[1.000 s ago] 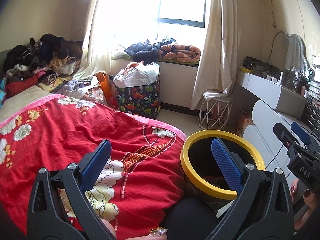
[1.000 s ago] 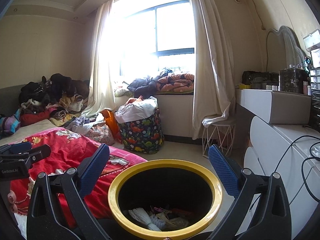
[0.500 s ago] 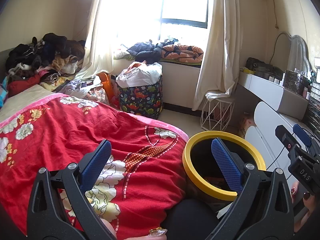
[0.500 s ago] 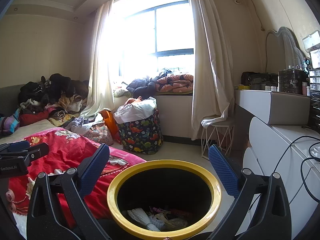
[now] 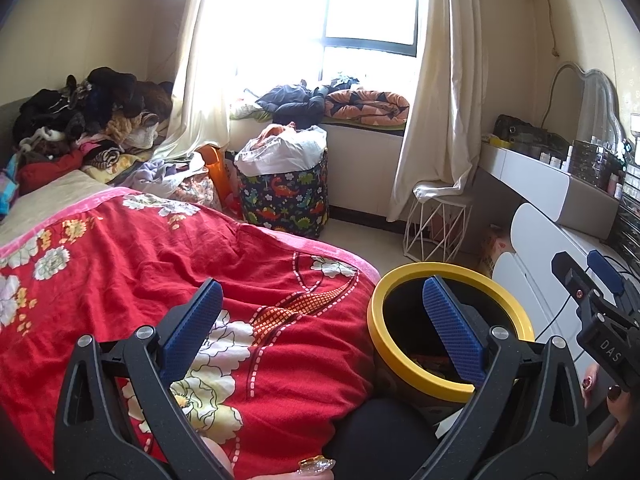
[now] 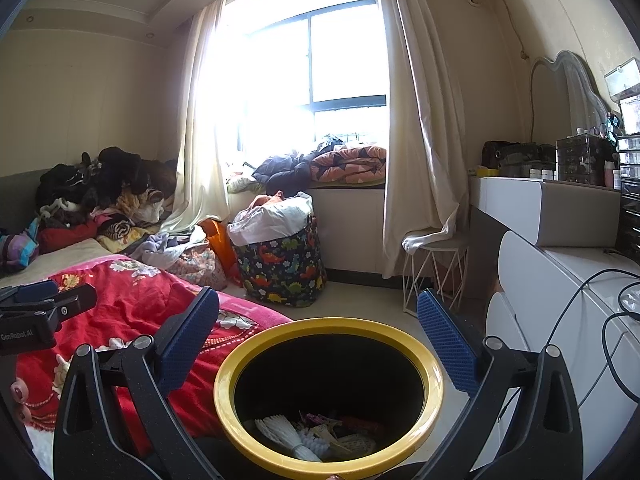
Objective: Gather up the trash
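Observation:
A black trash bin with a yellow rim (image 6: 280, 332) stands on the floor beside the bed; it also shows in the left wrist view (image 5: 404, 276). Mixed trash (image 6: 316, 434), with a white ribbed piece among it, lies at its bottom. My right gripper (image 6: 318, 308) is open and empty, held just above the bin's mouth. My left gripper (image 5: 318, 300) is open and empty over the edge of the red floral blanket (image 5: 140, 264), left of the bin. The right gripper's body (image 5: 592, 312) shows at the right of the left wrist view.
A dinosaur-print fabric basket (image 6: 282, 266) stuffed with a white bag stands by the window. A white wire stool (image 6: 434, 272) is under the curtain. A white dresser (image 6: 560, 280) with cables runs along the right. Clothes (image 6: 104, 192) are piled at the bed's far end.
Both views have shifted very slightly; the bin sits a touch lower and nearer in the right wrist view. Both grippers stay open and empty.

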Demonstrator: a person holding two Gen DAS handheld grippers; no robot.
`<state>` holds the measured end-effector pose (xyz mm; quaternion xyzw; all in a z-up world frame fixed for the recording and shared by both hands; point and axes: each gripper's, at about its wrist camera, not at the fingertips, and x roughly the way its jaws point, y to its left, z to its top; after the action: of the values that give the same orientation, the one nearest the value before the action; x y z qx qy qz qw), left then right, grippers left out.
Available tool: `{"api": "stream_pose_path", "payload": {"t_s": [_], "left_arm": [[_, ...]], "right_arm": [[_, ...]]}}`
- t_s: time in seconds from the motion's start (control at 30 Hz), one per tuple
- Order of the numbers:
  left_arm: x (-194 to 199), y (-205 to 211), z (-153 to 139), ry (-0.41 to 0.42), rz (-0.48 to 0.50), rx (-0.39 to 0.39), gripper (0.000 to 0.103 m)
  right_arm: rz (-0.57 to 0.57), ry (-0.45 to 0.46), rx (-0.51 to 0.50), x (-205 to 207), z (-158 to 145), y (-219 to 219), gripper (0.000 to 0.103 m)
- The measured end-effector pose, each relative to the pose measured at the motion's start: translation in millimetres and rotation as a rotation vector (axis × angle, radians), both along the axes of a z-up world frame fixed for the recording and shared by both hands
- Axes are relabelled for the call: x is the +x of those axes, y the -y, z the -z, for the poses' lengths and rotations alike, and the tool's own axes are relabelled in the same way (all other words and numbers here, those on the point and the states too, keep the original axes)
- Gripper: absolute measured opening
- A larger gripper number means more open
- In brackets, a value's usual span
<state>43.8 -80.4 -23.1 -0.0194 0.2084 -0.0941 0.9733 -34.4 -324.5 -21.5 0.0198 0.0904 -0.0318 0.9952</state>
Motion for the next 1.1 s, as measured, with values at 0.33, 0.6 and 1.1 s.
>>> {"api": "stream_pose_path", "payload": {"t_s": [0.33,0.6,1.1], "left_arm": [[-0.8,2.3,1.1,-0.012,-0.019,0.005,0.092],[-2.9,4.7,-0.4,-0.008,-0.012,0.014,0.092],[-17.3,-141.6,-8.5,-0.093,-0.341,-0.124,0.092]], "right_arm": [[0.003,0.004,0.000,0.8,-0.5,3.4,0.097],[-0.003,0.016,0.000,0.1,-7.0,5.2,0.097],[-0.408,-0.044,0.011,53.2,-36.7,-113.4,0.097]]}}
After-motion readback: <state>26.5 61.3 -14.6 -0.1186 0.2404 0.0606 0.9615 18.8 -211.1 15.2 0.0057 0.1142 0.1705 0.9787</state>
